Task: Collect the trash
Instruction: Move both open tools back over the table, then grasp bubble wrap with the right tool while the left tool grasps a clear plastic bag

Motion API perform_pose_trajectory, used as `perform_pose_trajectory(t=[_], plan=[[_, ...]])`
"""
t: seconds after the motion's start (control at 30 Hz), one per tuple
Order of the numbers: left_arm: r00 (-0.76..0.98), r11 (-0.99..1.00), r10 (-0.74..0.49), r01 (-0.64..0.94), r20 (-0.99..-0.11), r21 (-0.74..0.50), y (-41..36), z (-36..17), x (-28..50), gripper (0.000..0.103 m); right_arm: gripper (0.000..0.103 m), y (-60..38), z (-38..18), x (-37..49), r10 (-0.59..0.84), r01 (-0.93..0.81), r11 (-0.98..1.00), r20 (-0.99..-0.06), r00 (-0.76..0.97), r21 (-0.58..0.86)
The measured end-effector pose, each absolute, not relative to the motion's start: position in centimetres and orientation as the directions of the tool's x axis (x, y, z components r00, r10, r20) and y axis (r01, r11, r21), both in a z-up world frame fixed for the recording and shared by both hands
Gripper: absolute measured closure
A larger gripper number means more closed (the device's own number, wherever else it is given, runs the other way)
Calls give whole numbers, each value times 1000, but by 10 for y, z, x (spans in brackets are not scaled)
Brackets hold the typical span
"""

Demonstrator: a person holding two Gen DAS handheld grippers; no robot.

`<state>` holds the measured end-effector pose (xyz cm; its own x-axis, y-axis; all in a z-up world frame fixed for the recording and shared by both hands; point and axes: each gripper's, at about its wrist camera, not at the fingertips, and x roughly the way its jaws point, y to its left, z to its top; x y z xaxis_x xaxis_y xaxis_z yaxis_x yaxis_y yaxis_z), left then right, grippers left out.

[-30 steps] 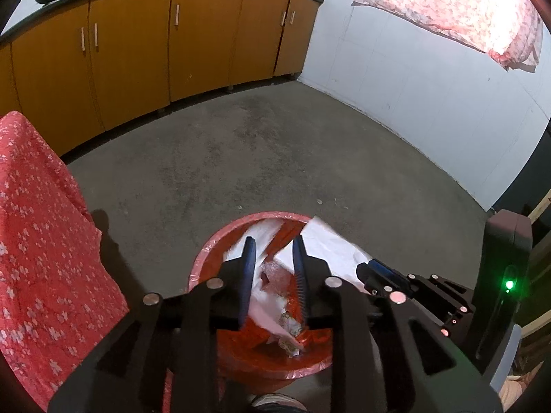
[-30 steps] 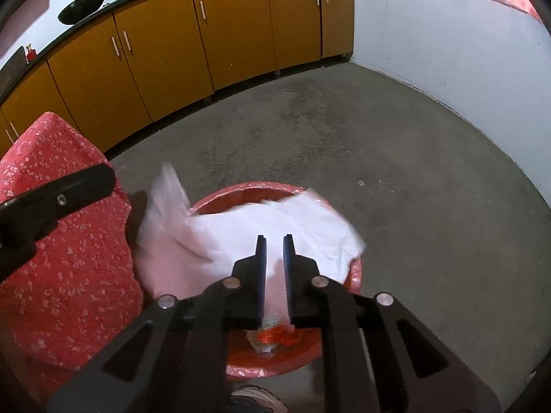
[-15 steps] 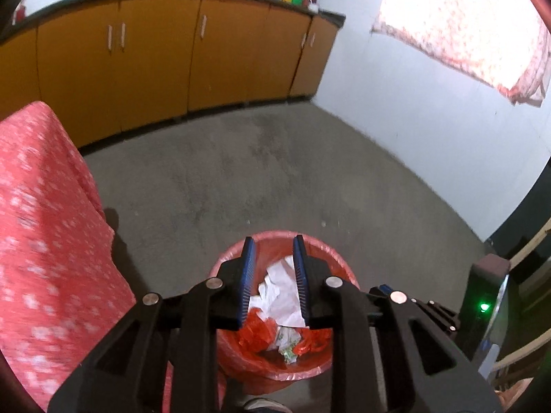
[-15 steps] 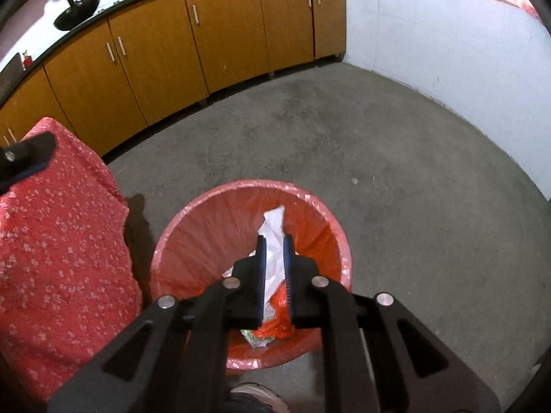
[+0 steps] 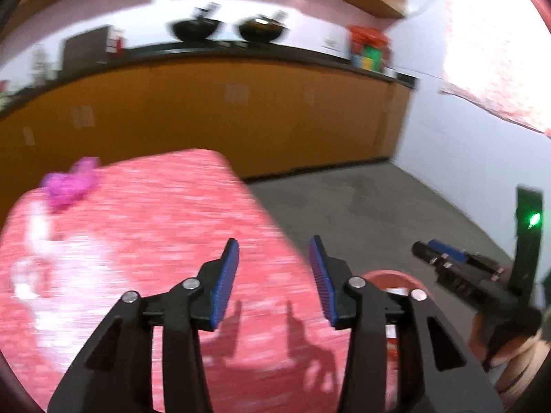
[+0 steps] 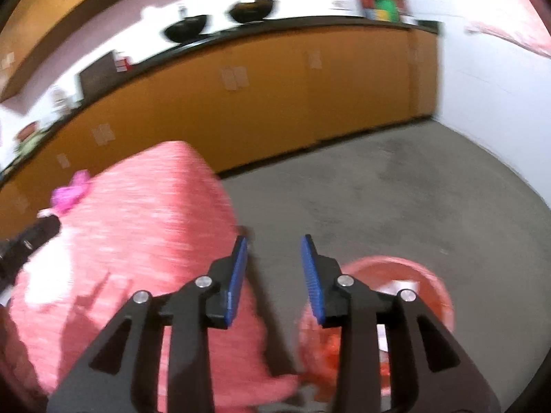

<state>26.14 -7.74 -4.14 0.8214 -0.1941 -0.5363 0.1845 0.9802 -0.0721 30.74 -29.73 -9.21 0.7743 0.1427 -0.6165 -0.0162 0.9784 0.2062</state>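
Trash left to collect looks to be the pink wad (image 5: 70, 186) lying on the red-clothed table (image 5: 144, 241), near its far left corner; blur hides what it is made of. A pale patch (image 5: 34, 241) on the cloth nearer the left edge may be more litter or only glare, which cannot be told. The red bin (image 6: 434, 285) stands on the floor just beside the table's right edge, with paper and red scraps inside.

In the left wrist view the left gripper (image 5: 273, 268) hangs over the table, its jaws opening and nothing between them. From it the wad lies at about ten o'clock, well apart, across most of the tabletop. The bin's rim (image 5: 389, 273) peeks out at four o'clock, just behind the right finger.

In the right wrist view the right gripper (image 6: 273, 265) hangs over the gap between table and bin, its jaws also opening and empty. The wad (image 6: 70, 192) lies at ten o'clock from it too, farther off, with the left gripper's tip (image 6: 34, 237) already showing between them at nine o'clock. The right gripper (image 5: 447, 268) appears in the left view at three o'clock, out over the floor.

By this reading the left hand is the nearer one and should take the wad. The wad's long axis seems to run roughly left to right across the view, though blur makes that uncertain, so the fingers would best close across its short side. The reach goes forward and left over the cloth.
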Motion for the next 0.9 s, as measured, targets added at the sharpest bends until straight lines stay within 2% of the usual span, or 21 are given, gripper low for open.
perform_pose_trajectory(t=[0.13, 0.33, 0.47, 0.6, 0.67, 0.7, 0.77, 0.8, 0.9], plan=[[849, 999, -32, 27, -527, -17, -5, -37, 244, 51, 62, -213, -75, 318, 313, -188, 947, -606, 732, 262], [816, 978, 144, -203, -560, -45, 97, -46, 224, 50, 55, -99, -81, 326, 463, -358, 885, -644, 609, 298], [795, 961, 173, -266, -581, -78, 126, -52, 210, 50, 51, -49, -92, 336, 486, -399, 868, -679, 551, 297], [785, 953, 164, -282, -597, -108, 142, -60, 208, 46, 40, -17, -107, 342, 471, -410, 869, -719, 510, 279], [778, 950, 148, -283, -611, -130, 149, -64, 210, 45, 40, -10, -114, 345, 457, -411, 872, -741, 492, 265], [773, 948, 141, -285, -618, -141, 150, -66, 213, 45, 43, -6, -119, 346, 450, -411, 874, -751, 483, 259], [766, 947, 128, -283, -630, -152, 152, -72, 218, 45, 63, -4, -123, 345, 434, -413, 879, -757, 489, 237], [763, 947, 120, -280, -636, -157, 152, -74, 222, 45, 86, -6, -123, 344, 452, -422, 870, -752, 480, 254], [753, 949, 100, -269, -650, -166, 149, -80, 231, 45, 90, -16, -119, 340, 440, -417, 878, -740, 509, 235]])
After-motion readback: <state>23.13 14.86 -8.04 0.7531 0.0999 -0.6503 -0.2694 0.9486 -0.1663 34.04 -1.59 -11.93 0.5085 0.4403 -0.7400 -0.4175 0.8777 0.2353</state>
